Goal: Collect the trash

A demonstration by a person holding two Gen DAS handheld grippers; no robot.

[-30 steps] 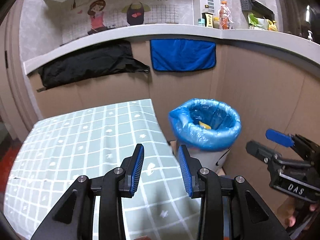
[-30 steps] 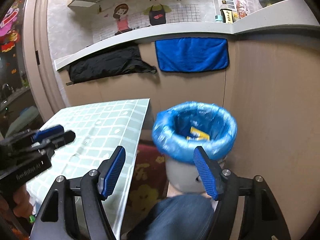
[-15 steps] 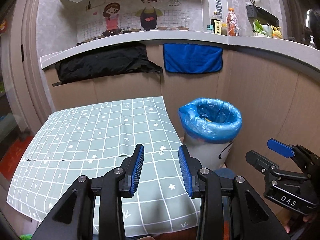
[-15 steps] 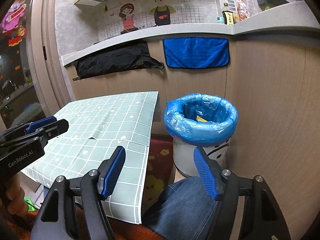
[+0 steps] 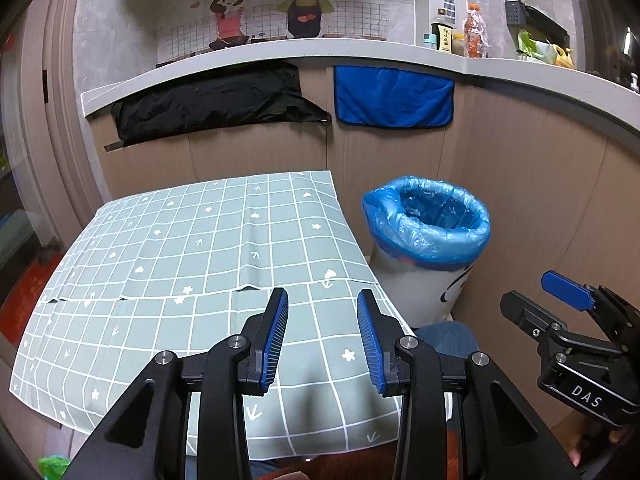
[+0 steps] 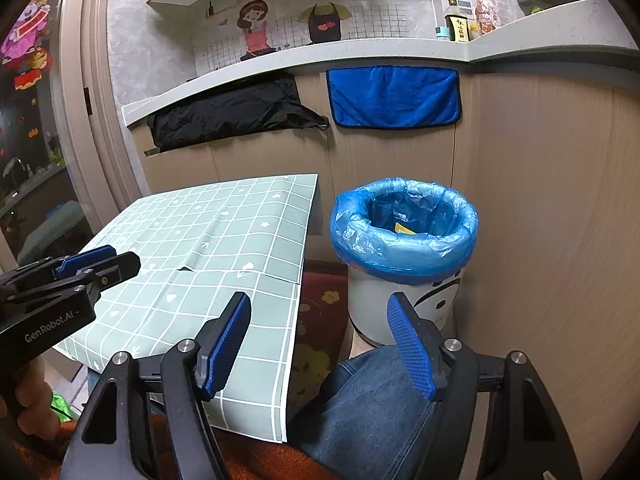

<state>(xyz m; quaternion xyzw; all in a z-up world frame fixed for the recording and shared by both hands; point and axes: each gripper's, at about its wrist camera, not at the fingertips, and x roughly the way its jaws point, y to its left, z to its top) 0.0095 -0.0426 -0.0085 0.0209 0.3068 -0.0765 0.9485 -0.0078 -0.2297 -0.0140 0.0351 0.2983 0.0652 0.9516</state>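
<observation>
Between the blue pads of the left gripper (image 5: 322, 338) lies only bare tablecloth, its jaws partly apart and holding nothing, while the right gripper (image 6: 320, 346) gapes wide and empty over a denim-clad knee (image 6: 372, 404). Beyond them the bench (image 5: 192, 248) runs clear to its right edge, and just past a narrow gap stands the trash bin (image 6: 404, 240) against the wood-panelled wall. Inside its blue liner only a corner of yellow trash (image 6: 404, 229) shows, the rest hidden by the rim.
</observation>
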